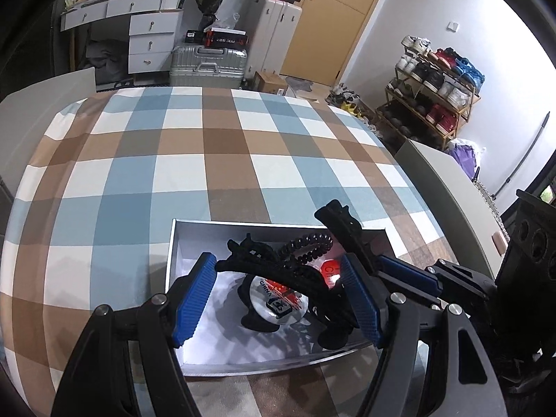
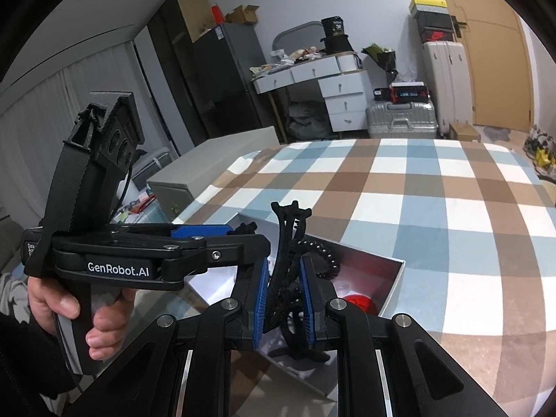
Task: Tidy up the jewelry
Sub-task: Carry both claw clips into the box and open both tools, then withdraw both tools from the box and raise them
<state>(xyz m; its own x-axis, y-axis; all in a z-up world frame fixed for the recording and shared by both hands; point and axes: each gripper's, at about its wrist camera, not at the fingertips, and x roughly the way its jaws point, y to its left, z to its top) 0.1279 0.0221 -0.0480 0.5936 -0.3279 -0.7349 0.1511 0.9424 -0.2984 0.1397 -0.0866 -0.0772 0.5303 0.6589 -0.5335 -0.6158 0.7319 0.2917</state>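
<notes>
A white open box (image 1: 208, 365) lies on the checked cloth near me. In it lie a black hair claw (image 1: 264, 264), a black spiral hair tie (image 1: 309, 243) and a round red-and-white badge (image 1: 278, 299). My left gripper (image 1: 281, 299) is open over the box, empty, its blue pads either side of the contents. My right gripper (image 2: 283, 299) is shut on a second black hair claw (image 2: 288, 239) and holds it upright above the box (image 2: 396, 278). That claw also shows in the left wrist view (image 1: 342, 222), with the right gripper's pads (image 1: 403, 271) on it.
The checked cloth (image 1: 208, 160) covers the table beyond the box. A grey box (image 1: 448, 191) stands at the table's right edge. Suitcases, a white desk and a shoe rack stand in the room behind. A hand (image 2: 69, 309) holds the left gripper's handle.
</notes>
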